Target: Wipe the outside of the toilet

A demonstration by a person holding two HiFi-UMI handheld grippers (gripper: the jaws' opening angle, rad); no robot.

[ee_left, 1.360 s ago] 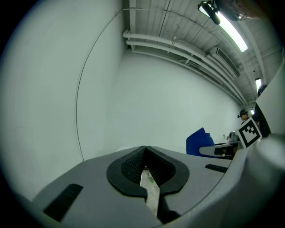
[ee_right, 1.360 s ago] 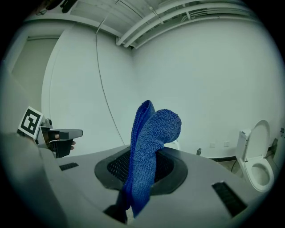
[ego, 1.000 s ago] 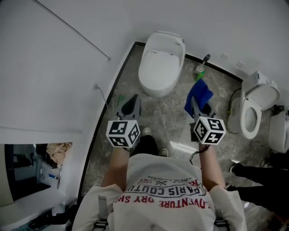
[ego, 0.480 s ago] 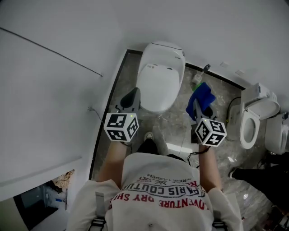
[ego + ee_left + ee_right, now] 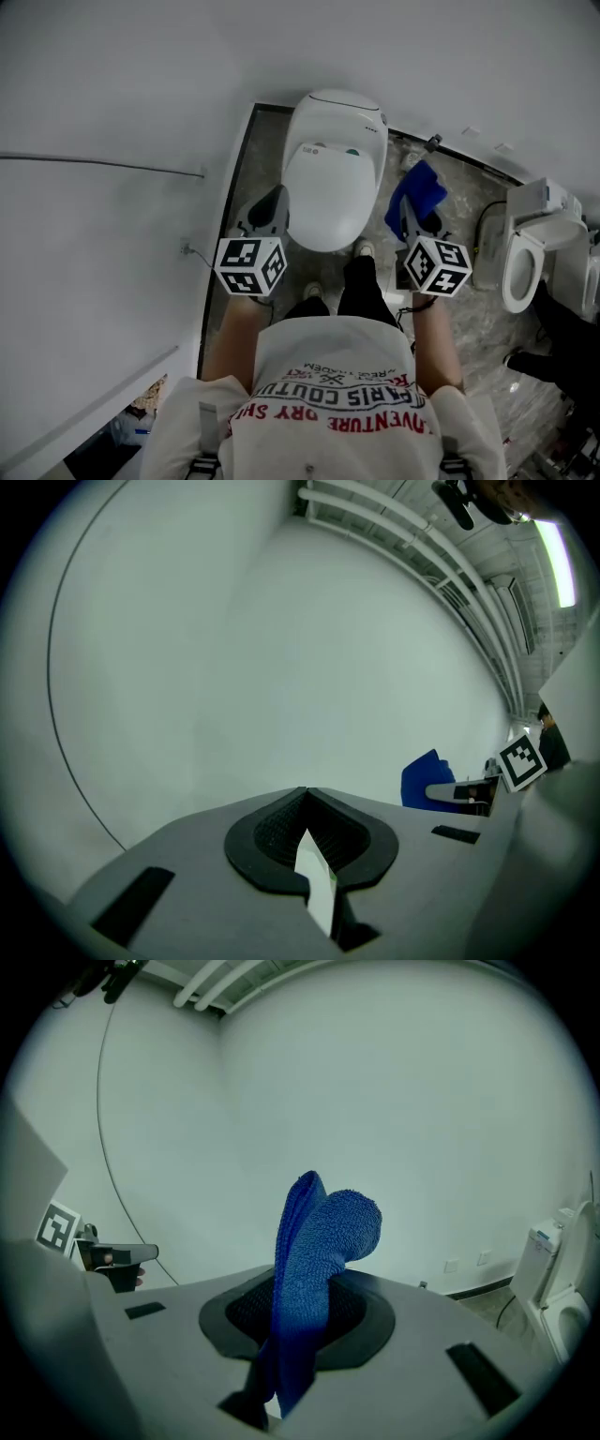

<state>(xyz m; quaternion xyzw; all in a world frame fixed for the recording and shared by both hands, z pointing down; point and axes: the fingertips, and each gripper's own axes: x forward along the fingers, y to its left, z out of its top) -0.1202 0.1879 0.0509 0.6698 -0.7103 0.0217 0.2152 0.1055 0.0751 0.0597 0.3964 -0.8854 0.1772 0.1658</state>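
Note:
A white toilet (image 5: 333,178) with its lid down stands against the wall ahead of me in the head view. My left gripper (image 5: 275,202) hovers by the toilet's left side, jaws together and holding nothing. In the left gripper view, my left gripper (image 5: 305,794) points at bare white wall. My right gripper (image 5: 410,211) hangs to the right of the toilet, shut on a blue cloth (image 5: 417,192). The blue cloth (image 5: 319,1232) sticks up out of my right gripper (image 5: 300,1288). My legs and feet are just in front of the bowl.
A second toilet (image 5: 530,253) with its seat open stands at the right, with a person's dark leg (image 5: 562,328) beside it. A small bottle (image 5: 431,142) sits on the marbled floor behind the cloth. White walls close in on the left and back.
I have stepped closer: the toilet now sits right in front of my feet, and one leg has come forward. Both grippers keep their pose, the cloth still held.

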